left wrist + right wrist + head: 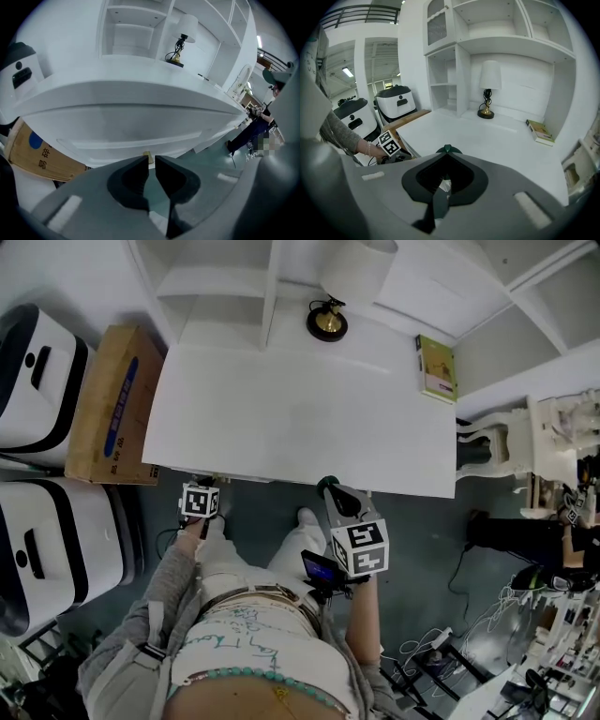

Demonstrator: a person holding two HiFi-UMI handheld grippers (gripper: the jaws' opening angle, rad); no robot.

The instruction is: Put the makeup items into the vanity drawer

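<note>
Two grippers: held by a person standing at the front edge of the white vanity table (300,409).
Right gripper (334,495): held at the table's front edge, higher than its top. The jaws are pressed together on a small dark green makeup item (447,150). The item's tip juts past the jaw tips, and a pale part of it is seen lower down between the pads.
Left gripper (152,163): held lower, level with the table's front face. The jaws are nearly together, with a slim gap between them. A small tan drawer knob (148,157) is seen right at the tips; whether it is pinched cannot be told.
Vanity drawer (136,133): a white panel under the table top, seen shut.
Brown cardboard box (111,404): set on the floor against the table's end on the person's left.
Yellow-green book (436,367): laid flat at the table's far right corner.
Lamp with white shade and brass base (327,322): stood upright at the table's back edge, near the middle.
White open shelves (511,28): seen rising from the back of the table.
</note>
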